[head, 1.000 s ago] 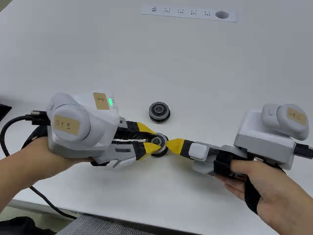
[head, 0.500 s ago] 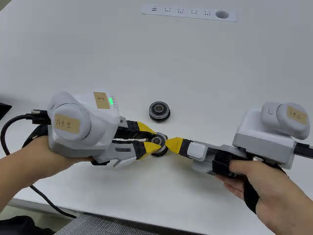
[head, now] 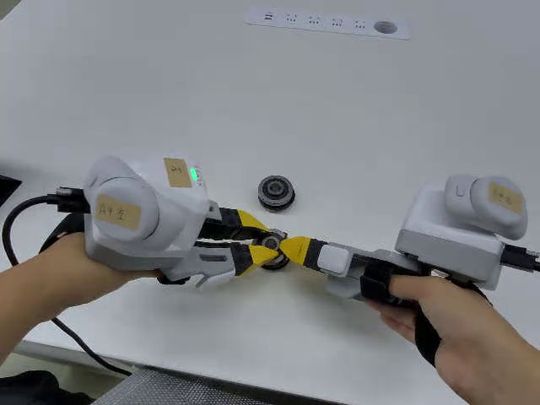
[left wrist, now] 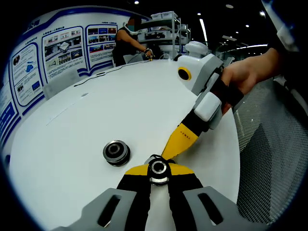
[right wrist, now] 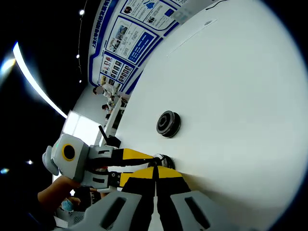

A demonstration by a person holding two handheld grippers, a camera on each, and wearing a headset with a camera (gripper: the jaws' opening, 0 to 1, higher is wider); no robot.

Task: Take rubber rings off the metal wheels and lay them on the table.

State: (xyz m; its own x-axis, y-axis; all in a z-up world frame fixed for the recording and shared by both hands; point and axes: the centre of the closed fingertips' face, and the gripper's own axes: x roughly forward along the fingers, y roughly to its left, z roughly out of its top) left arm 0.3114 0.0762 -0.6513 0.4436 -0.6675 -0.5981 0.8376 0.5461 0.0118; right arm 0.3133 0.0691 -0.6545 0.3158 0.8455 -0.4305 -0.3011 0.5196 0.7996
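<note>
In left gripper (head: 255, 244), wheel (left wrist: 159, 170) (clamped)

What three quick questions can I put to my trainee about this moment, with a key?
1. True or false: the left claw grips a metal wheel between its tips.
2. How many wheels are in the head view? A) one B) two C) four
3. Fill in: the right claw has its jaws ____, with its tip at the held wheel.

Key: 1 true. 2 B: the held one, plus a free wheel lying on the table beyond the claws. 3 together.
</note>
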